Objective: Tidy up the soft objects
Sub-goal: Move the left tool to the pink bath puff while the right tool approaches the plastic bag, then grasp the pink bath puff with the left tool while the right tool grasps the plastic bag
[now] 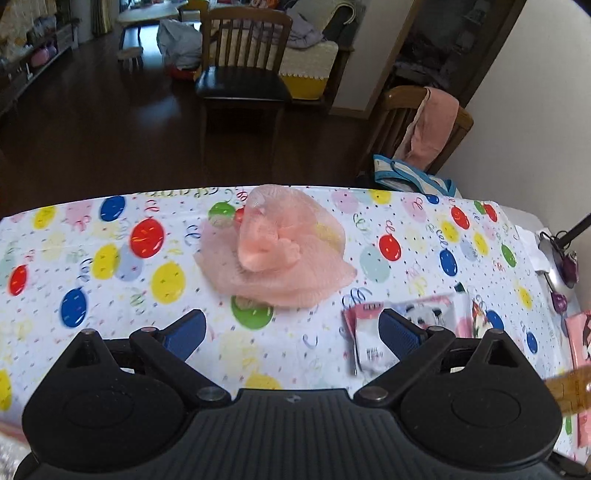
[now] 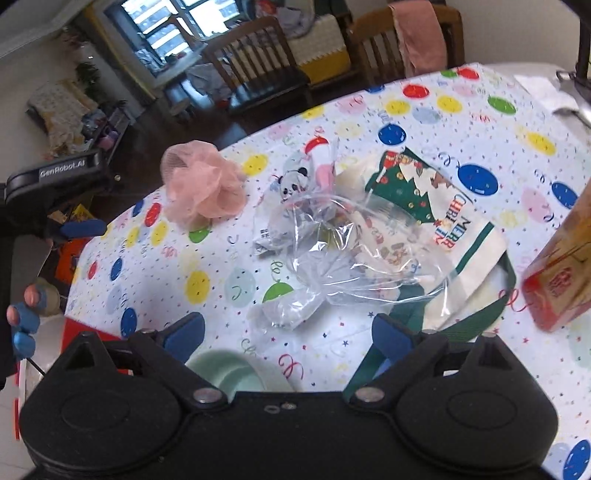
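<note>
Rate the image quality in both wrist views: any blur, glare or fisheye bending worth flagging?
Left wrist view: the pink mesh pouf looks soft, the table's far edge bows from the fisheye, and the room behind is dim. Right wrist view: the clear plastic bag carries white glare streaks, the box at the right edge is smeared, and the window is bright.

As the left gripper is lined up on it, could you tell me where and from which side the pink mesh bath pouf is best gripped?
Probably the raised bunched knot at the top of the pink mesh pouf, approached from above. The loose frills lie spread flat on the tablecloth and would likely slip. The left gripper is open, nothing between its jaws.
</note>
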Action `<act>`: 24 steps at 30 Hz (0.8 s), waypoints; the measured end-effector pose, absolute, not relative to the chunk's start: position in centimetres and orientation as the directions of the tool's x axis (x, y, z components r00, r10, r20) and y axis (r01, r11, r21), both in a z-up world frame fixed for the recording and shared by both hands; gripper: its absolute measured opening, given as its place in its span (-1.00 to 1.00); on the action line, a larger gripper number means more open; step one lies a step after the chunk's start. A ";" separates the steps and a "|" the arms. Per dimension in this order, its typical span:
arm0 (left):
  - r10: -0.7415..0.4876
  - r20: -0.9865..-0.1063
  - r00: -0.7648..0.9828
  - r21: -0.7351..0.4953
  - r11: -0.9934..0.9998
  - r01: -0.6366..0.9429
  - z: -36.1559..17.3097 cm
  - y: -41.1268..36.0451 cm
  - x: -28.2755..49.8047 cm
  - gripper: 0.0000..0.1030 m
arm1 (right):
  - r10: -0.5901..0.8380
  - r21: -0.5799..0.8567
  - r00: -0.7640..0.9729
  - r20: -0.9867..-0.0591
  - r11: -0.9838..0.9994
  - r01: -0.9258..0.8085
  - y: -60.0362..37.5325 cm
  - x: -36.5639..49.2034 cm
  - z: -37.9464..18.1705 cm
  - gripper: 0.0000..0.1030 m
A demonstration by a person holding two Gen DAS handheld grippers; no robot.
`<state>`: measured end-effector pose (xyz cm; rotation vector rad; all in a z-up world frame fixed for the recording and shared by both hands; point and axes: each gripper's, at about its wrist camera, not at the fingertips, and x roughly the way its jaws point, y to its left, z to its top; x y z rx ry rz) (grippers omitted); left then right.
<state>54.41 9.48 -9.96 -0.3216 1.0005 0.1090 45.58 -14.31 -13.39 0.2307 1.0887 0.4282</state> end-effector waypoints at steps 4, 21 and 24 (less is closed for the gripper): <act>-0.050 -0.842 0.538 -0.204 0.951 -0.231 -10.4 9.2 57.1 0.95 | 0.433 0.390 0.364 -0.825 0.901 -0.189 -13.6 47.0 -14.3 0.88; -0.006 -0.900 0.436 -0.158 0.936 -0.314 -16.5 9.1 64.3 0.95 | 0.418 0.387 0.259 -0.871 0.907 -0.165 -10.8 50.1 -18.3 0.82; 0.005 -0.907 0.420 -0.150 0.931 -0.334 -17.6 9.4 64.4 0.95 | 0.416 0.391 0.253 -0.874 0.909 -0.144 -10.7 50.4 -19.0 0.77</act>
